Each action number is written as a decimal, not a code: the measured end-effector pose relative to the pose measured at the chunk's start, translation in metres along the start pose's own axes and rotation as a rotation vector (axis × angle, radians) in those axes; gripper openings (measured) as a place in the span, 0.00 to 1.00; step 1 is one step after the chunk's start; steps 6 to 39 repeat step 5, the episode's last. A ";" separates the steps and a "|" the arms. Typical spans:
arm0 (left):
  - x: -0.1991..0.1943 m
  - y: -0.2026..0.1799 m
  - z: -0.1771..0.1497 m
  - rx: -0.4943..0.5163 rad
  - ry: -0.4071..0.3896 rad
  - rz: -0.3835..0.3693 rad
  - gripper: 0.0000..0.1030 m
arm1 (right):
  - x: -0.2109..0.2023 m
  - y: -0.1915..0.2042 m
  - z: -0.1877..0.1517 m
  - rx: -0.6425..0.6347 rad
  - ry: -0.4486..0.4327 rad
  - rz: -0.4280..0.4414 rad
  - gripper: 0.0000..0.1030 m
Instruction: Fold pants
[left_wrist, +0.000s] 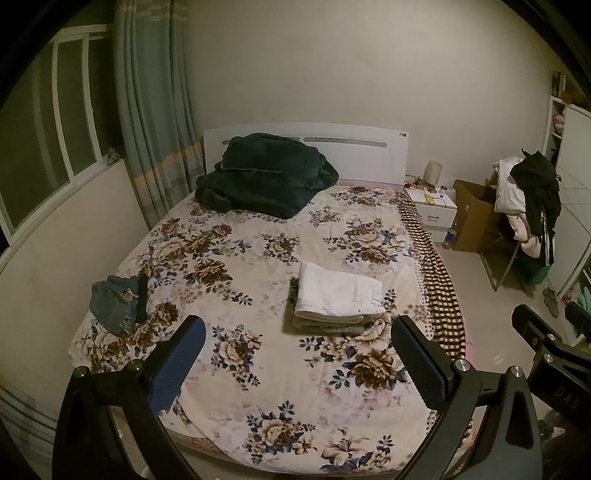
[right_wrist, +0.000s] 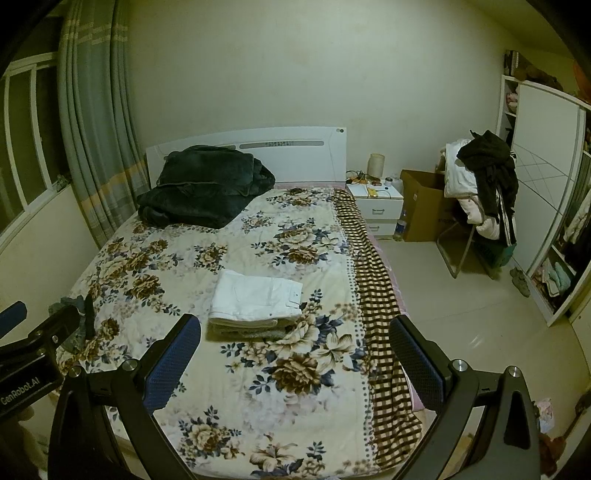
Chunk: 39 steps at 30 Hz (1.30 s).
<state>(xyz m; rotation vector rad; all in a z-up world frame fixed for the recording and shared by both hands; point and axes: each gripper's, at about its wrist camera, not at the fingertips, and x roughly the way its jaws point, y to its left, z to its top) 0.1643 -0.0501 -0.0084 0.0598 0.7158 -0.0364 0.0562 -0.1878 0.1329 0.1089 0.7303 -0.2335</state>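
You held both grippers up over the foot of the bed (left_wrist: 258, 369), and neither one touched anything. Your left gripper (left_wrist: 295, 362) had its jaws wide open with nothing between them. Your right gripper (right_wrist: 295, 362) had its jaws wide open too, and they were empty. The white pants (left_wrist: 338, 293) lay folded in a neat pile on top of other folded clothes, near the right side of the flowery bed cover. A small pair of denim shorts (left_wrist: 114, 301) lay crumpled near the left edge of the bed, well apart from the white pile. A dark green blanket (left_wrist: 266, 177) sat bunched up by the white headboard (left_wrist: 354, 151).
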 end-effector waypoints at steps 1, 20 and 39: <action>0.000 0.000 0.000 0.000 -0.002 0.005 1.00 | 0.000 0.000 0.000 -0.001 -0.001 0.000 1.00; -0.003 -0.001 0.000 -0.004 -0.011 0.008 1.00 | -0.001 0.000 0.000 0.002 -0.003 0.001 1.00; -0.003 -0.001 0.000 -0.004 -0.011 0.008 1.00 | -0.001 0.000 0.000 0.002 -0.003 0.001 1.00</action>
